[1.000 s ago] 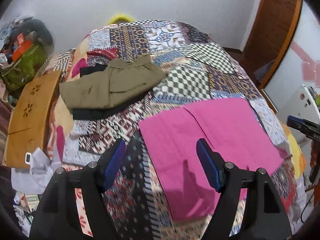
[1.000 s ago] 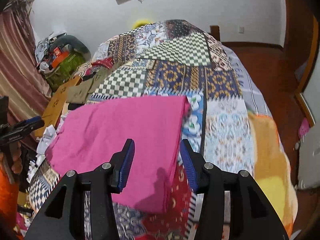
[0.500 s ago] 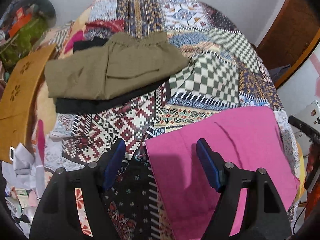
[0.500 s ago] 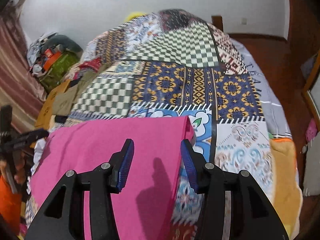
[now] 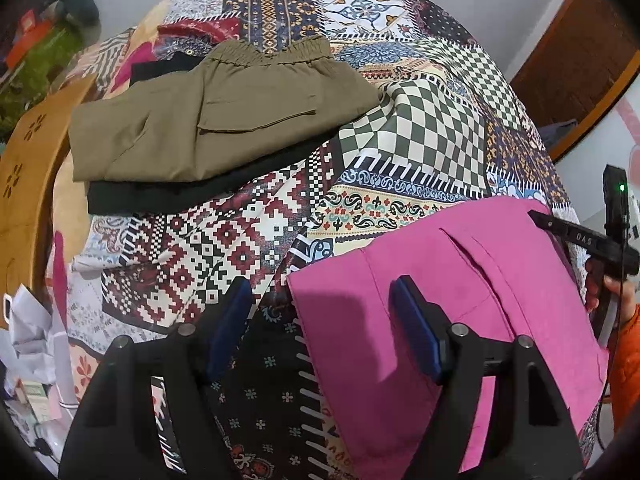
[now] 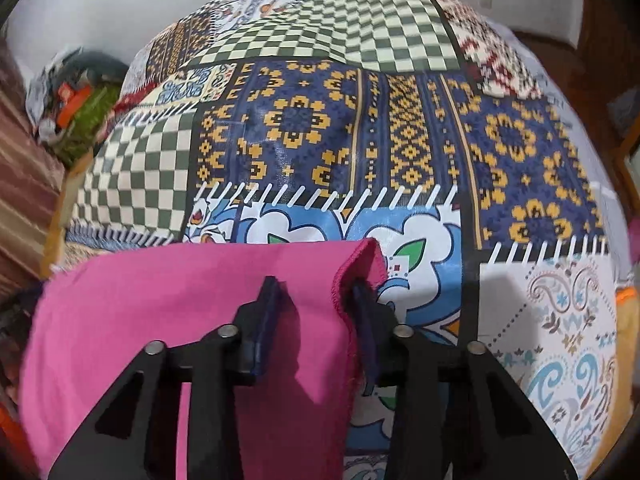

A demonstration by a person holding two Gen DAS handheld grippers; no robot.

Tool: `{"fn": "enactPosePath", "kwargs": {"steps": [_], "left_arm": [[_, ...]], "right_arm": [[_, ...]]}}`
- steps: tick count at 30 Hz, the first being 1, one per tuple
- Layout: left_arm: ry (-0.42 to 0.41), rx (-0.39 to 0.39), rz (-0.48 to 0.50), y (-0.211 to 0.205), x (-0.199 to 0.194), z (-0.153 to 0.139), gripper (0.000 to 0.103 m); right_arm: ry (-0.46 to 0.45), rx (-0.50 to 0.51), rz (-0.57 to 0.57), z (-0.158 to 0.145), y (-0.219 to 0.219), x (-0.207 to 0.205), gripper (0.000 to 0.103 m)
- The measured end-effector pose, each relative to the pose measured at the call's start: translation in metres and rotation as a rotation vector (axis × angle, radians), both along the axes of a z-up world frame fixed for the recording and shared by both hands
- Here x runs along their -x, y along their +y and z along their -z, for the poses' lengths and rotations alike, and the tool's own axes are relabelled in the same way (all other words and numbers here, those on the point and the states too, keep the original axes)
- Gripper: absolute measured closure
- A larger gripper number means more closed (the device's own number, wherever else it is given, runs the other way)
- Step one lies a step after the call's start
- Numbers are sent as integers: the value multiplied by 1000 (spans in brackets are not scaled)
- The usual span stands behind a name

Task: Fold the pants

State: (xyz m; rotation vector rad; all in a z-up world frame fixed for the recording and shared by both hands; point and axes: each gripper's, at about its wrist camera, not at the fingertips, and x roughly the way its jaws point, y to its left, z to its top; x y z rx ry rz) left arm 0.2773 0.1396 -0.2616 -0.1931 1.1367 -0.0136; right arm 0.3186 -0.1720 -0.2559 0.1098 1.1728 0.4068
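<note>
Pink pants (image 5: 460, 304) lie flat on the patchwork bed cover (image 5: 224, 248). My left gripper (image 5: 320, 316) is open, its jaws either side of the pants' near left corner, just above the cloth. In the right wrist view the pink pants (image 6: 168, 312) fill the lower left. My right gripper (image 6: 316, 308) is open, low over the pants' far right corner, and the cloth edge there curls up against the right finger (image 6: 366, 320). The right gripper also shows at the right edge of the left wrist view (image 5: 592, 240).
Folded olive pants (image 5: 216, 116) lie on a black garment (image 5: 192, 196) at the back left of the bed. A wooden board (image 5: 24, 184) leans at the left bedside. A cluttered pile (image 6: 76, 104) stands left of the bed. A door (image 5: 580, 48) is at the right.
Both grippers have moved forward and down toward the pink pants. The right gripper now sits at the far corner, where the cloth edge has curled up. Both stay open.
</note>
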Motion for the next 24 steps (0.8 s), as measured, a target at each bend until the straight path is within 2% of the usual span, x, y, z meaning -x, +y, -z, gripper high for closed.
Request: {"fn": "enactPosePath", "kwargs": {"steps": [2,3,4,9,10,11,14,16,21,23,24], "left_arm": [[0,7,-15,2,1,0,28],[-3,1,-19,2,1,0,28],[-9,-10,-23,1,2,-1,28],[-41,-114,-61,-2,9,-2,30],[-27,-177,-88,0,9,0,41],[-5,-213,-99,2,9,4,45],[27,-99,-110,23,12,9,46],[32,-83,-107,30,15,0,46],[-42,-112,-60,23,27,-35,46],[-78,-105,-47,16,29,-50,45],[-95,-94,-40,12,29,-58,45]], "right_arm": [[-7,11,0,-1,0,2,81],[-20,42,4,-2,-1,3,95],[-28,74,0,0,-1,2,96],[-45,105,-17,4,1,6,97],[-57,132,-27,4,4,8,97],[-65,154,-35,4,8,9,97],[-74,198,-51,3,15,12,97],[-66,203,-50,0,14,14,93],[-62,221,-34,-24,12,26,83],[-99,205,-33,-42,10,34,76],[-125,195,-35,-53,10,39,69]]}}
